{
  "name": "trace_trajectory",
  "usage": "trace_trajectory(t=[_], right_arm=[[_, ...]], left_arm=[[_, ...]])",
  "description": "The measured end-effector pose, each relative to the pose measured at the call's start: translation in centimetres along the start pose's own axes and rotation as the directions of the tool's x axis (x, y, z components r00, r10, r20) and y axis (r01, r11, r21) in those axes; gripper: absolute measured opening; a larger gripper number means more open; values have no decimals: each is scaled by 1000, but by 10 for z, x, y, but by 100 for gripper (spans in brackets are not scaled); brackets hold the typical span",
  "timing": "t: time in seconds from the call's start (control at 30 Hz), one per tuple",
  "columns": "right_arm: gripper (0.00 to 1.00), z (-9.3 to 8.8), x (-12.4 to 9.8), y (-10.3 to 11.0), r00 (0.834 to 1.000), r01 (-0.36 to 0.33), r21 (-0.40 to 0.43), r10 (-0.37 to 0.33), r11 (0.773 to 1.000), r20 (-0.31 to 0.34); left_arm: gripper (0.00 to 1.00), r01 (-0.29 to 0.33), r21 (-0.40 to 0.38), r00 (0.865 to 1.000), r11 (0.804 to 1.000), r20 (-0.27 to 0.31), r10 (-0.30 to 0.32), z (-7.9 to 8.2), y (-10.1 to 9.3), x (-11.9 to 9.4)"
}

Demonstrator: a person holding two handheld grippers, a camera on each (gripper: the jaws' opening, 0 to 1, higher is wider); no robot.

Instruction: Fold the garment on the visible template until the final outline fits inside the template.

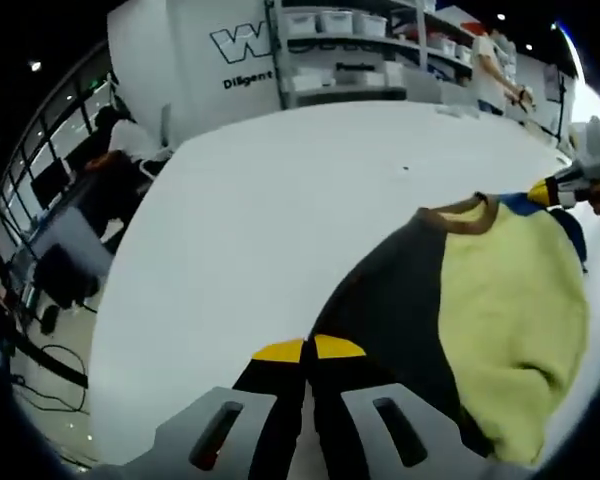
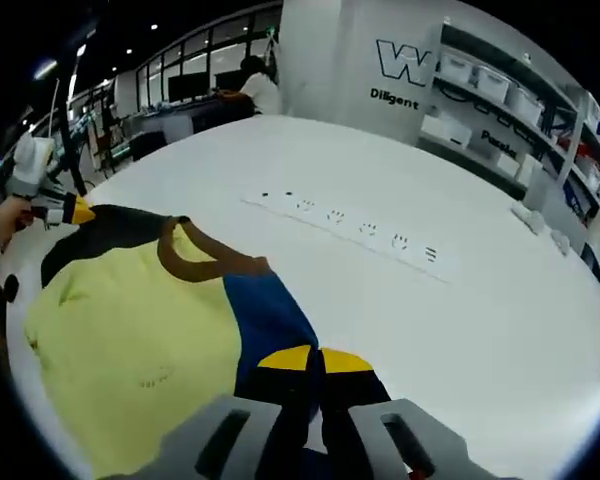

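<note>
A sweatshirt (image 1: 510, 300) with a yellow body, a brown collar (image 1: 467, 218), one dark grey side and one blue side lies spread on the white table (image 1: 280, 220). My left gripper (image 1: 308, 351) is shut, its yellow tips pinched on the dark grey edge (image 1: 390, 300). My right gripper (image 2: 315, 360) is shut on the blue part (image 2: 265, 315). In the left gripper view the right gripper (image 1: 552, 190) shows at the far blue corner. The left gripper (image 2: 68, 211) shows in the right gripper view at the dark corner, with a hand (image 2: 5, 225) behind it.
A flat strip of sockets (image 2: 350, 225) runs across the table beyond the garment. Shelves with white bins (image 2: 500, 100) stand behind a lettered wall. A person (image 2: 255, 88) sits at desks past the table's far edge. Bare tabletop (image 2: 480, 300) stretches right of the sweatshirt.
</note>
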State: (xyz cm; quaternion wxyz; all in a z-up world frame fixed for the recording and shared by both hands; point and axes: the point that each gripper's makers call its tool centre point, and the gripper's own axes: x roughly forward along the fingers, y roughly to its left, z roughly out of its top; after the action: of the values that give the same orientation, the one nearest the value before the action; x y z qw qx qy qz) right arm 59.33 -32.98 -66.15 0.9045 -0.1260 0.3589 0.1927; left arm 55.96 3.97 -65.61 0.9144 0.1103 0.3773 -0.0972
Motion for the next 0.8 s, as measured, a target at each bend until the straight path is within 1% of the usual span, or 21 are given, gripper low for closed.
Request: trace_trajectory(t=[0.07,0.13,0.23,0.27,0.4,0.57,0.6,0.63,0.67,0.73,0.8], right_arm=[[0,1,3,-4,1000,10,21,-10,1000,8],[0,6,5,-6,999,15,33,-16,999,36],[0,12,8,-10,998,35,36,-37,999,60],[0,13,10,-12,997,44,29,-46,999,59],[0,13,16,-12,998,52,7,-52,999,46],[0,8,20,-10,998,48,46,-49,998,28],[0,7,20,-10,998,48,52,-50,997,29],[0,6,20,-9,998,50,58,-52,997,30],[0,7,19,-7,998,41,85,-45,996,47],[0,9,17,-8,996,47,120,-56,992,71],[0,18,13,-7,989,28,185,-54,982,137]], left_arm=[[1,-4,19,1000,1000,-5,4,-1,1,5],[1,-6,20,1000,1000,-6,7,-1,1,8],[1,-3,12,1000,1000,-3,3,-1,2,11],[1,-4,1,1000,1000,-3,4,-1,2,11],[1,-14,14,1000,1000,8,14,1,2,11],[2,-21,3,1000,1000,15,21,2,4,12],[2,-27,-4,999,1000,18,27,2,4,12],[4,-61,-8,998,998,22,61,3,10,11],[5,-78,16,997,997,25,78,4,13,10],[9,-84,10,995,996,46,83,9,14,5],[15,-88,-2,992,996,89,88,20,17,0]])
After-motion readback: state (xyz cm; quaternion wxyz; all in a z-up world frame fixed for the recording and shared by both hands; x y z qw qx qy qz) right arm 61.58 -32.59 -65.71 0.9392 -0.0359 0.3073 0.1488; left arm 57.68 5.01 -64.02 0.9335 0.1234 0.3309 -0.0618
